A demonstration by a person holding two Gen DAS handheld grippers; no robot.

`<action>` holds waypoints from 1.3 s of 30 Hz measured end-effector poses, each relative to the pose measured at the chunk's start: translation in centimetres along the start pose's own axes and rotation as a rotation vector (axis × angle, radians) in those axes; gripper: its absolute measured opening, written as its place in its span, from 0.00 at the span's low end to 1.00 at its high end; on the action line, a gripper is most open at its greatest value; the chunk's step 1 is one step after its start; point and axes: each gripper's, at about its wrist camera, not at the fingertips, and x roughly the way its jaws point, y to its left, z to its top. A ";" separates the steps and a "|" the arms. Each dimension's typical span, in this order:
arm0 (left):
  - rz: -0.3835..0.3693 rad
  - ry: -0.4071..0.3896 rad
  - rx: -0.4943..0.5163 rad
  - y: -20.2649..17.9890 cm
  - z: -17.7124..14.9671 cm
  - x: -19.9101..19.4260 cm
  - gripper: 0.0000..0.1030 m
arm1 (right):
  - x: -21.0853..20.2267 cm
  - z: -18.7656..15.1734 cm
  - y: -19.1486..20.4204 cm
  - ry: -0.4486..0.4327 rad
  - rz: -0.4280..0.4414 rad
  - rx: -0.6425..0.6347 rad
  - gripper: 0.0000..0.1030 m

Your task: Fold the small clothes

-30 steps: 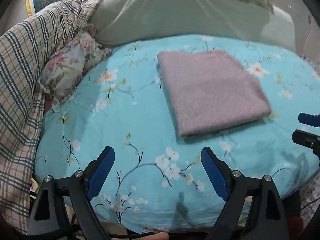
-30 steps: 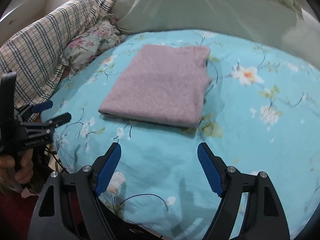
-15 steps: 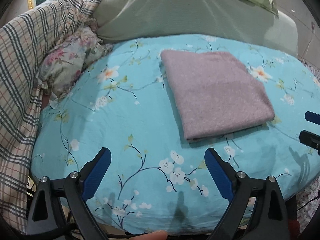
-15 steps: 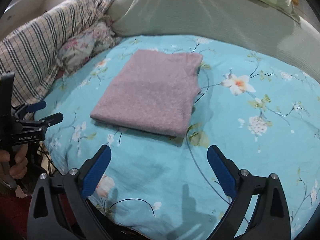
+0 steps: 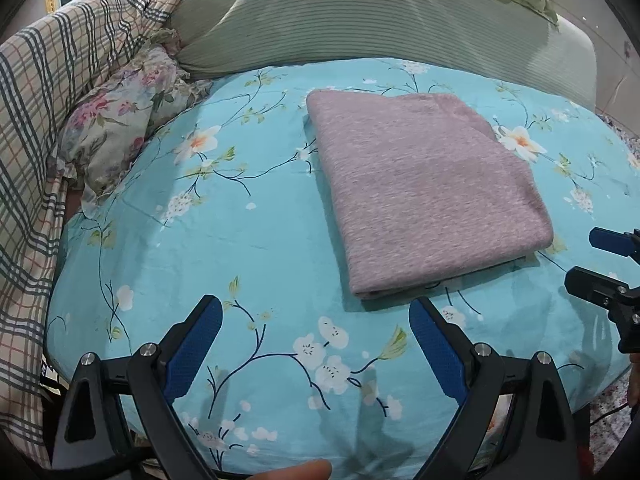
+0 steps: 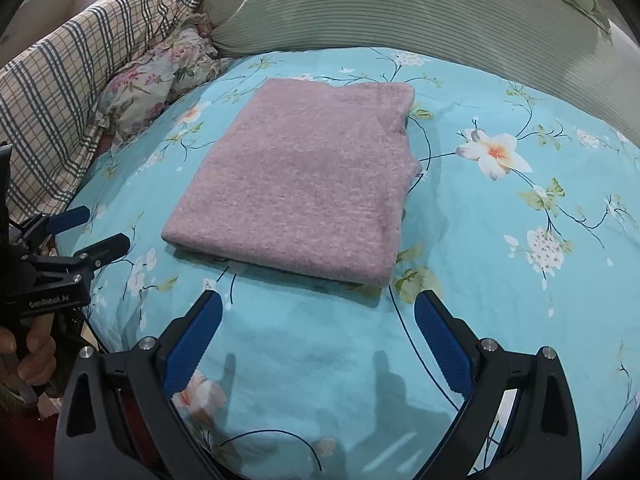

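Note:
A mauve knitted garment (image 5: 424, 196) (image 6: 304, 184) lies folded into a flat rectangle on the turquoise flowered bedsheet (image 5: 248, 216) (image 6: 500, 240). My left gripper (image 5: 316, 308) hangs open just short of its near edge, nothing between the blue pads. My right gripper (image 6: 316, 304) is also open, close in front of the garment's near edge, empty. Each gripper shows in the other's view: the right one (image 5: 588, 256) at the right margin, the left one (image 6: 96, 228) at the left, held by a hand (image 6: 32, 348).
A striped pale green pillow (image 5: 360, 16) (image 6: 400, 8) lies behind the garment. A checked quilt (image 5: 52, 92) (image 6: 68, 80) and a flowered cushion (image 5: 120, 120) (image 6: 160, 80) bunch up on the left. The bed's front edge runs just below the grippers.
Both grippers have opened wider and crept toward the folded garment, which now sits larger and nearer in both views. The garment itself has not moved.

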 end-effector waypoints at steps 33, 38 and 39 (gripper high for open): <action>0.011 -0.032 0.004 -0.5 -0.2 -2.2 0.92 | -1.8 0.0 0.4 -0.026 0.014 -0.011 0.94; 0.006 -0.030 -0.001 -0.3 -0.1 -2.2 0.92 | -1.8 0.0 0.4 -0.027 0.017 -0.012 0.94; 0.006 -0.031 0.000 -0.3 -0.1 -2.2 0.92 | -1.8 0.0 0.4 -0.027 0.018 -0.013 0.94</action>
